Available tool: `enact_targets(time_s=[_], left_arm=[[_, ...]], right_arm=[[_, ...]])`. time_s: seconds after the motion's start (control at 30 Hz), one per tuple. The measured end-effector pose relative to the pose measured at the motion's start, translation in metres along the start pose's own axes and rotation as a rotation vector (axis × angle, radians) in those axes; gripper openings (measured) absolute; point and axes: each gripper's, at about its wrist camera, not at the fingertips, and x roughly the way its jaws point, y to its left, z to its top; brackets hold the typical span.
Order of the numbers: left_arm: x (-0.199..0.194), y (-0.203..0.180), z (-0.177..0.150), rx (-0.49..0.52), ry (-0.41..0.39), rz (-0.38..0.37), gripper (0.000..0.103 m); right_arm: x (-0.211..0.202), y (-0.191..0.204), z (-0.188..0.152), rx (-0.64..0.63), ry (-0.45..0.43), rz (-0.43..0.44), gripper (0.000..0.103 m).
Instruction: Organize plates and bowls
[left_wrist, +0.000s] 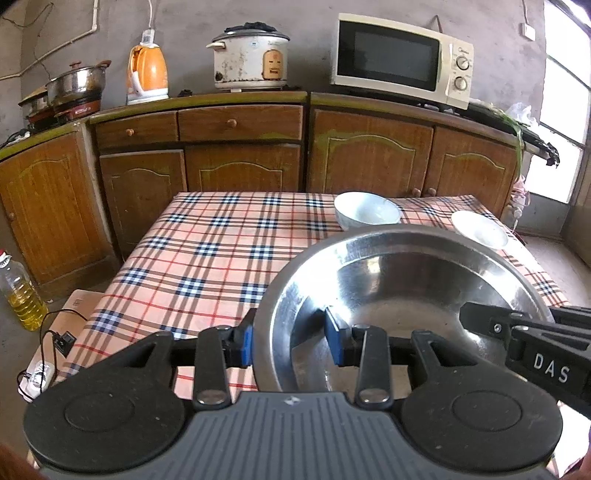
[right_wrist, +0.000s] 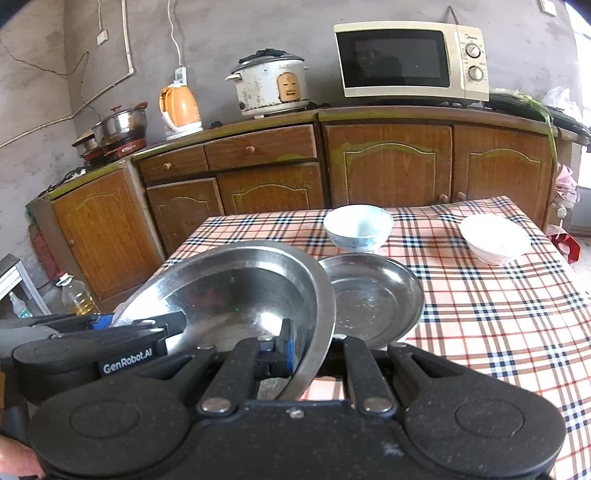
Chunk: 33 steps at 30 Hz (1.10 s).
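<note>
A large steel basin (left_wrist: 406, 288) (right_wrist: 229, 291) hangs tilted over the near part of the checked table (left_wrist: 207, 251), carried between both grippers. My left gripper (left_wrist: 291, 339) is shut on its left rim, one blue pad outside the wall and one inside. My right gripper (right_wrist: 310, 350) is shut on the right rim, with its far finger hidden behind the steel. A smaller steel plate (right_wrist: 373, 299) lies on the cloth just right of the basin. Further back stand a blue-patterned white bowl (right_wrist: 358, 225) (left_wrist: 367, 214) and a plain white bowl (right_wrist: 495, 236) (left_wrist: 480, 229).
Wooden cabinets (left_wrist: 240, 166) run behind the table, carrying a microwave (left_wrist: 402, 59), a rice cooker (left_wrist: 251, 59), an orange kettle (left_wrist: 147, 74) and a pot (left_wrist: 77, 81). An oil bottle (left_wrist: 20, 291) and a power strip with cable (left_wrist: 40, 373) sit on the floor at left.
</note>
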Motion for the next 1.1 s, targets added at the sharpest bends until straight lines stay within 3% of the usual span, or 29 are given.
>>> enact_targets(time_s=[0.53,1.1], left_arm=[[0.011,-0.042,-0.018,0.052,0.030,-0.064,0.037],[0.041,-0.066,-0.054,0.087,0.103,-0.083,0.037]], right_arm=[[-0.014,-0.046,-0.022,0.065,0.015,-0.068,0.012],[0.008,-0.083,-0.060,0.133,0.108,-0.112,0.011]])
